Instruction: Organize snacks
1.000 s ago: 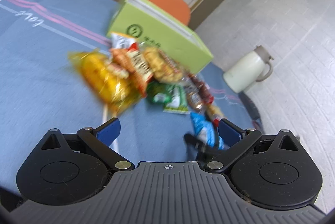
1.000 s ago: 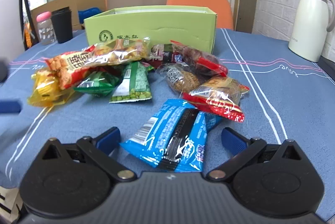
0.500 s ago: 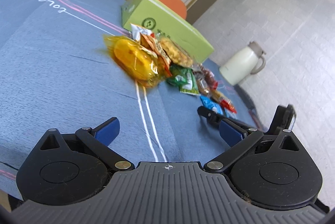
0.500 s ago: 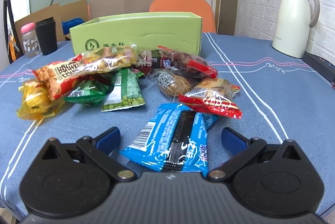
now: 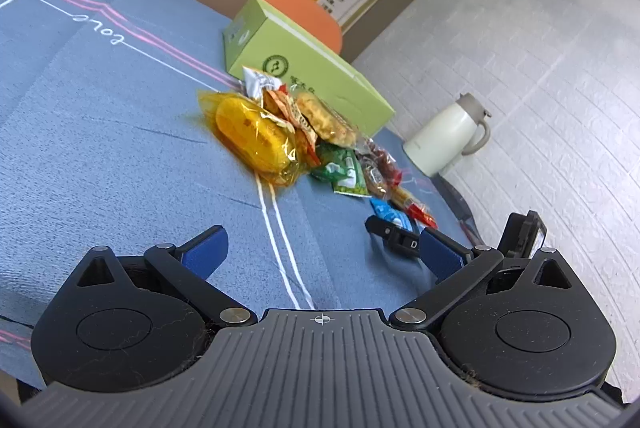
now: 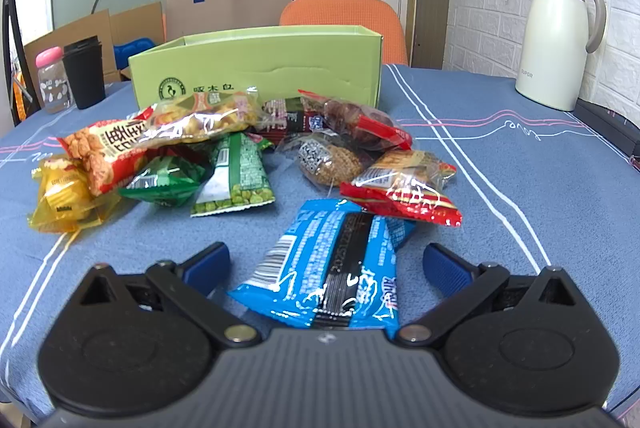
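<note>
A: Right hand-held gripper [image 6: 326, 260]?
B: Fingers spread wide, low over the bench [image 6: 520, 164]. Blue snack packet [image 6: 332, 268] lies flat between the 2 blue pads [image 6: 208, 264] — neither pad touches it, nothing gripped.

A: Left hand-held gripper [image 5: 320, 250]?
B: Also wide open, empty, held above bare blue cloth off to the side of the pile. White double stripe runs between its fingers.

A: Where are the snacks?
B: Heaped in the middle of the bench, just in front of the open green box [image 6: 256, 68]. Yellow packet [image 6: 64, 196] at the left edge, orange-red packet [image 6: 104, 152] lying partly on it, 2 green packets [image 6: 236, 172] in the middle, clear bag of golden pieces [image 6: 204, 116] on top near the box. Right side — a brown seeded cake in clear wrap [image 6: 332, 160], a bag of dark red fruit [image 6: 360, 120], a red-edged packet [image 6: 404, 184] touching the blue one's far end.

A: Box contents?
B: Can't tell, the front wall hides the inside.

A: Anything else?
B: White thermos jug [image 6: 560, 36] far right, black cup [image 6: 84, 72] and pink-lidded bottle [image 6: 50, 80] far left, paper bag [image 6: 228, 4] and orange chair [image 6: 344, 16] behind the box.
</note>
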`<action>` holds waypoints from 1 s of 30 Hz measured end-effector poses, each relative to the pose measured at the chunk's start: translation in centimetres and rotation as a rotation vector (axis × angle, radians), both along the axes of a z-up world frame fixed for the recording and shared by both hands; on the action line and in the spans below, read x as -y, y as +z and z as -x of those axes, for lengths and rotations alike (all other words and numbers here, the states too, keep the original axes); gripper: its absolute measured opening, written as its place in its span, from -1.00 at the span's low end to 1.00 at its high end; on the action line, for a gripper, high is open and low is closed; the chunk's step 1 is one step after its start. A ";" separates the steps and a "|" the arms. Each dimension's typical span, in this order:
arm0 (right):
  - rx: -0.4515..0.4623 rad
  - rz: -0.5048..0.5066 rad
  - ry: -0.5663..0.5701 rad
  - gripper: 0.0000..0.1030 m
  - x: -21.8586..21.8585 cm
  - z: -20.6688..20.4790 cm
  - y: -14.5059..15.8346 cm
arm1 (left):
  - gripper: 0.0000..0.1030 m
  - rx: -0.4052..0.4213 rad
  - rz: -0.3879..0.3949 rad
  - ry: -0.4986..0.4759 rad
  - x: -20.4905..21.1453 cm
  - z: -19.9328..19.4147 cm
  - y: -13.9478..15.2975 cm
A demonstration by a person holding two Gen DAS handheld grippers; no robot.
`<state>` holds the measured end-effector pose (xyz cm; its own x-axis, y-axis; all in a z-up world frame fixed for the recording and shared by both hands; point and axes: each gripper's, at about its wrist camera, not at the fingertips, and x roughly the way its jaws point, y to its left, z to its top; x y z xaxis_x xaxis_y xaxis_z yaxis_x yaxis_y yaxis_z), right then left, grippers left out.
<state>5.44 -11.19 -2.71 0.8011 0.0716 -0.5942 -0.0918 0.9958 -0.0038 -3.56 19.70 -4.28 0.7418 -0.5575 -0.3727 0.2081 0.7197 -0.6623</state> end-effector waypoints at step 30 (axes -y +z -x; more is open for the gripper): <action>0.002 -0.001 0.006 0.99 0.1 0.1 0.0 | 0.79 -0.013 -0.008 0.002 0.4 -0.8 0.0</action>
